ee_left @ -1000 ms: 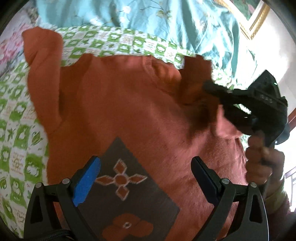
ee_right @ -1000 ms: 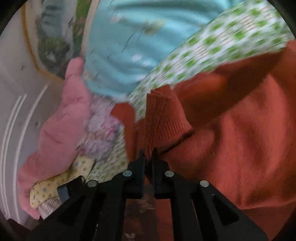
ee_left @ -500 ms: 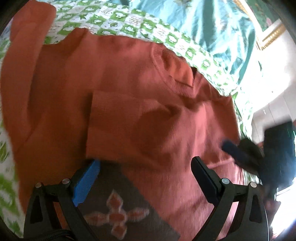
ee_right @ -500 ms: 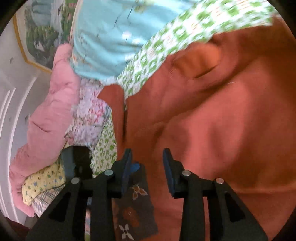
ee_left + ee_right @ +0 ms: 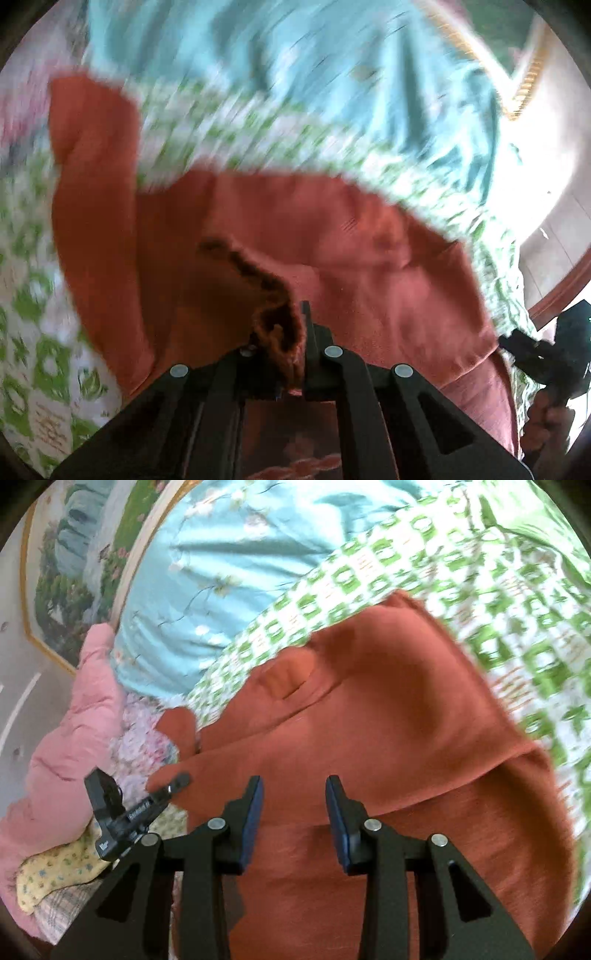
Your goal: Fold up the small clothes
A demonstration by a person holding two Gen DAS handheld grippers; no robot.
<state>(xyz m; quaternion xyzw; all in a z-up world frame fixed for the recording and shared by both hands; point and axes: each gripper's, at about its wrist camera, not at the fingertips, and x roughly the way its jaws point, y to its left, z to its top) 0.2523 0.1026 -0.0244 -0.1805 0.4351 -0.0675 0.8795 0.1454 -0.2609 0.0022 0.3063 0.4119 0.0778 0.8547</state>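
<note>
- The orange sweater [image 5: 388, 738] lies spread on the bed, over a green-checked sheet [image 5: 480, 590], with a light blue quilt [image 5: 229, 572] beyond it and a pink garment [image 5: 66, 746] bunched at the side.
- The left gripper [image 5: 295, 332] has just snapped its jaws together, and they are clenched on a bunched fold of the sweater's knit, seemingly a sleeve or cuff edge; the left wrist view is too smeared to say which.
- The right gripper [image 5: 293, 812] has its jaws partly parted, released, with nothing between them; it hangs above the sweater's body without gripping it.
- In the left wrist view the right gripper [image 5: 535, 354] shows at the sweater's far edge, held by a hand [image 5: 546, 424].
- One side of the sweater appears folded inward across the chest, giving a straight edge along the sheet, so roughly the first fold looks done.
- The other sleeve [image 5: 92, 177] lies stretched out over the sheet, unfolded.
- Left to do, by my reading: carry that gripped side across, tuck the sleeve, then fold the body bottom to top.
- No finished folded clothes are in view, so the task seems early to midway.
</note>
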